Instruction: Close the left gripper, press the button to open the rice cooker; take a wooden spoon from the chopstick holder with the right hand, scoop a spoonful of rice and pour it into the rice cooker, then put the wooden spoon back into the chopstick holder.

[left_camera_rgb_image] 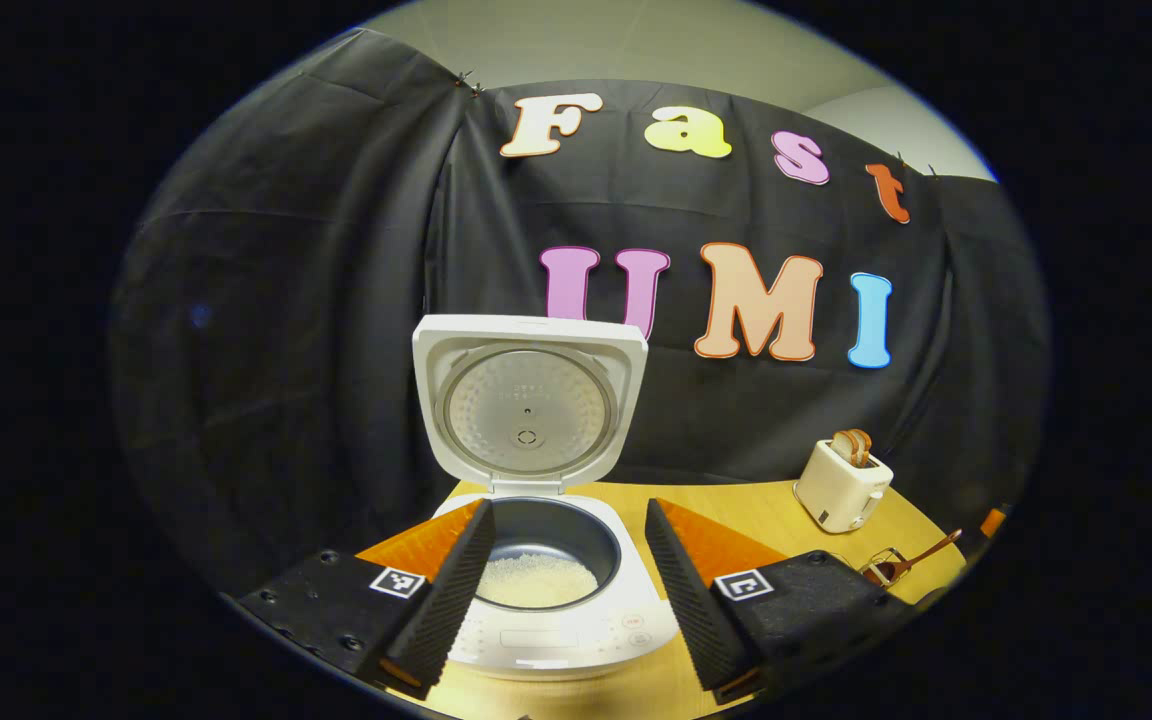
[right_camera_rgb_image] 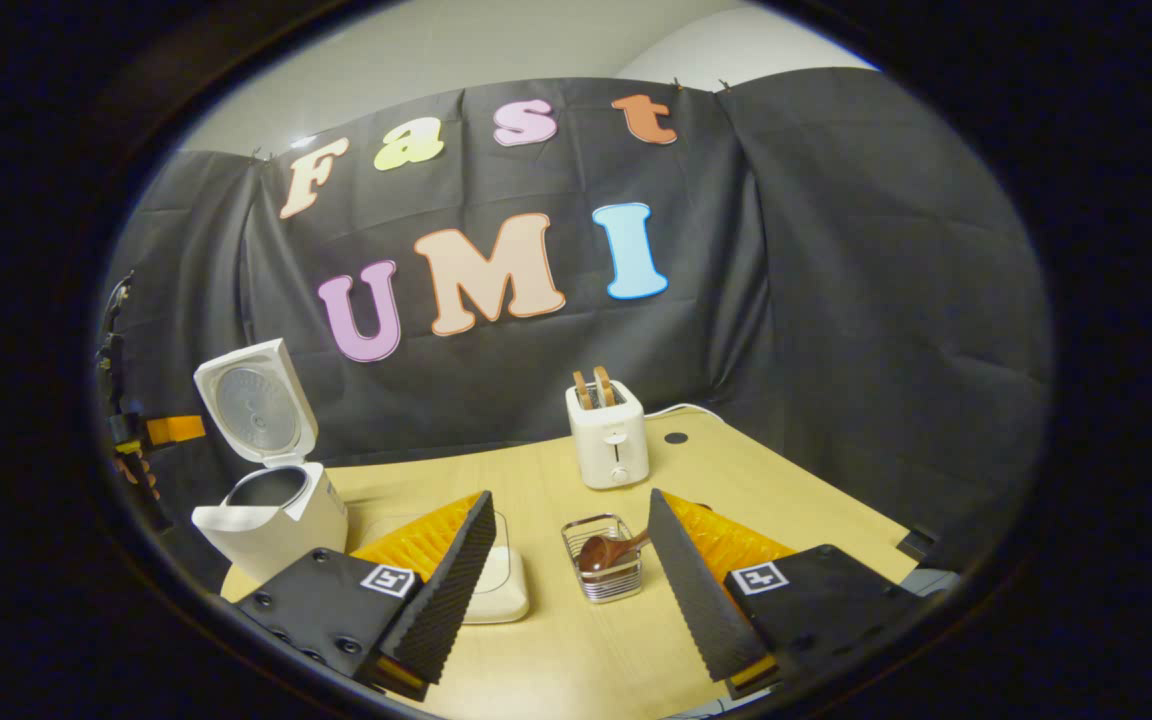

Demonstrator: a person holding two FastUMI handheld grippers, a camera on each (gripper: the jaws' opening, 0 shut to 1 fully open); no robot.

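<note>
The white rice cooker (left_camera_rgb_image: 561,630) stands in front of me with its lid (left_camera_rgb_image: 528,400) tipped up and back. White rice (left_camera_rgb_image: 536,580) lies in its dark inner pot. My left gripper (left_camera_rgb_image: 568,505) is open, one finger on each side of the pot, holding nothing. The right gripper view has the cooker (right_camera_rgb_image: 271,515) at the left, also lid-up. A wire chopstick holder (right_camera_rgb_image: 604,570) stands just beyond my open right gripper (right_camera_rgb_image: 570,495), and the wooden spoon (right_camera_rgb_image: 608,550) rests in it, bowl to the left. In the left gripper view the holder and spoon (left_camera_rgb_image: 911,560) sit far right.
A white toaster (right_camera_rgb_image: 608,440) with two slices of toast stands behind the holder, and also at the right (left_camera_rgb_image: 843,485) in the left gripper view. A white shallow dish (right_camera_rgb_image: 498,590) lies partly behind my right gripper's left finger. The wooden table (right_camera_rgb_image: 576,640) ends near a black cloth wall.
</note>
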